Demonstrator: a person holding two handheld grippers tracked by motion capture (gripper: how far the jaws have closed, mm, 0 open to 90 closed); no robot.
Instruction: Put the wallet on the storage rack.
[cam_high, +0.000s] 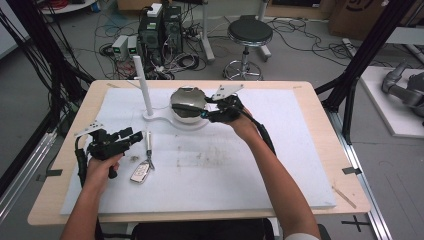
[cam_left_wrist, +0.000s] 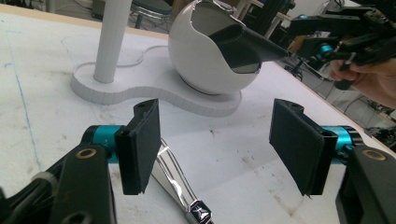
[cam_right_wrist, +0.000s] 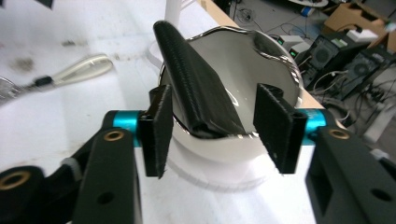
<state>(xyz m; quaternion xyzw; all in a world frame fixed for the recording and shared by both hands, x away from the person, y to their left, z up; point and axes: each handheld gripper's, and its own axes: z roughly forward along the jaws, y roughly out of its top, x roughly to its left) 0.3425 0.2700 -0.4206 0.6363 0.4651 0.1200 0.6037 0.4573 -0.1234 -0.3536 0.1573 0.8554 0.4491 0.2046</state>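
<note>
**Black case propped in the white bowl, both grippers open**

We see a white bowl (cam_high: 186, 106) seated on a flat white base (cam_high: 160, 119) at the far middle of the white mat (cam_high: 225, 165). A white post (cam_high: 142, 85) stands upright on the left lobe of the same base.

A long black case (cam_right_wrist: 196, 79) rests in the bowl. In the right gripper view its long axis runs from the near rim, where its blunt end sits, up and away to the left, where its other end rises clear of the far rim. In the left gripper view the case (cam_left_wrist: 243, 44) tapers to a point that juts past the rim toward the right gripper (cam_left_wrist: 327, 39).

We read no brand, label or writing on any item.

The right gripper (cam_right_wrist: 217, 126) is held at the bowl's near rim with its jaws apart, one on each side of the case's blunt end. We cannot tell whether a pad touches the case.

The left gripper (cam_left_wrist: 219, 140) hovers over the mat, left of centre, with its jaws wide apart and nothing between them. Below it lies a shiny metal tool (cam_left_wrist: 180, 186), its handle running toward the base. In the high view the tool (cam_high: 148, 150) lies beside a small keyfob-like object (cam_high: 140, 173), just right of the left gripper (cam_high: 131, 137).
</note>
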